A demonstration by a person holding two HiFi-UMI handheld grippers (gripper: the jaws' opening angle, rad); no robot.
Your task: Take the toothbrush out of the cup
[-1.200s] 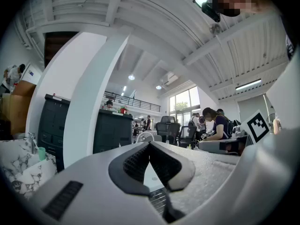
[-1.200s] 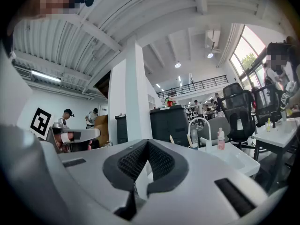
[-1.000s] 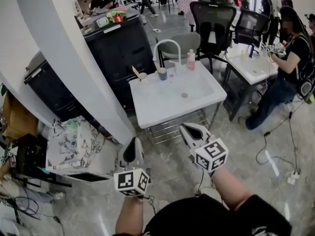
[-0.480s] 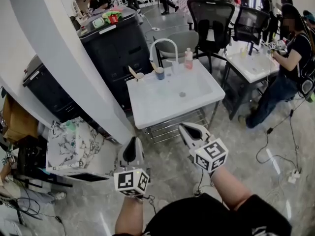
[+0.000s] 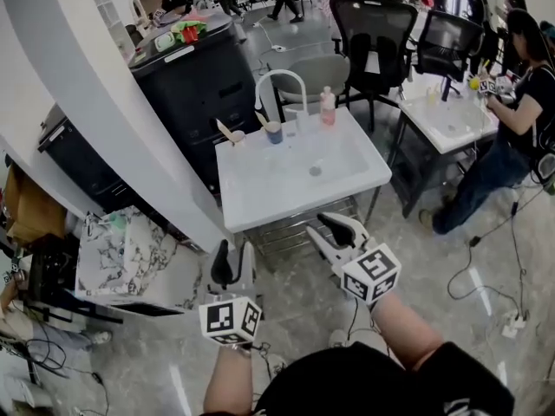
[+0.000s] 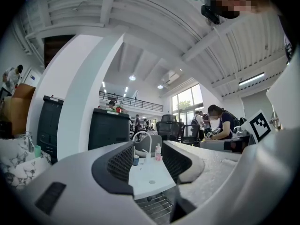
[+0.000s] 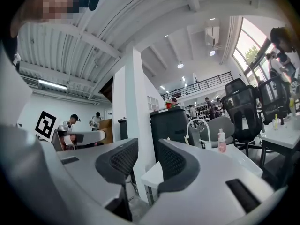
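Left gripper [image 5: 234,256]: jaws had just been opening and stood wide apart; gripped nothing, touched nothing, with only open air and the distant basin showing in the gap.
Right gripper [image 5: 331,230]: jaws had also just been opening, to a narrower gap than the left; held nothing, touched nothing.
Aim: both were pointed level towards the basin, fingertips short of its near edge.
White square ceramic sink basin on a metal wire-shelf frame [image 5: 260,199]: one straight ahead of both grippers, near the right gripper's tips but apart from them.
Second white basin [image 5: 451,121]: one, well off to the right of the right gripper, with a person in black [image 5: 520,102] seated at it.
Cups: two, side by side at the far left rim of the first basin, well beyond the left gripper; small blue cup [image 5: 274,133], and pale beige cup [image 5: 236,136] just left of it.
Toothbrushes: two, still in the cups; pale toothbrush in the blue cup [image 5: 261,120] and pale toothbrush in the beige cup [image 5: 223,128], both leaning left, well apart from either gripper.
Pink plastic bottle [image 5: 327,107]: one, upright on the far rim, ahead of the right gripper.
White arched faucet [image 5: 279,76]: one, behind the cups.
Black mesh office chairs [image 5: 375,26]: two, beyond the basin.
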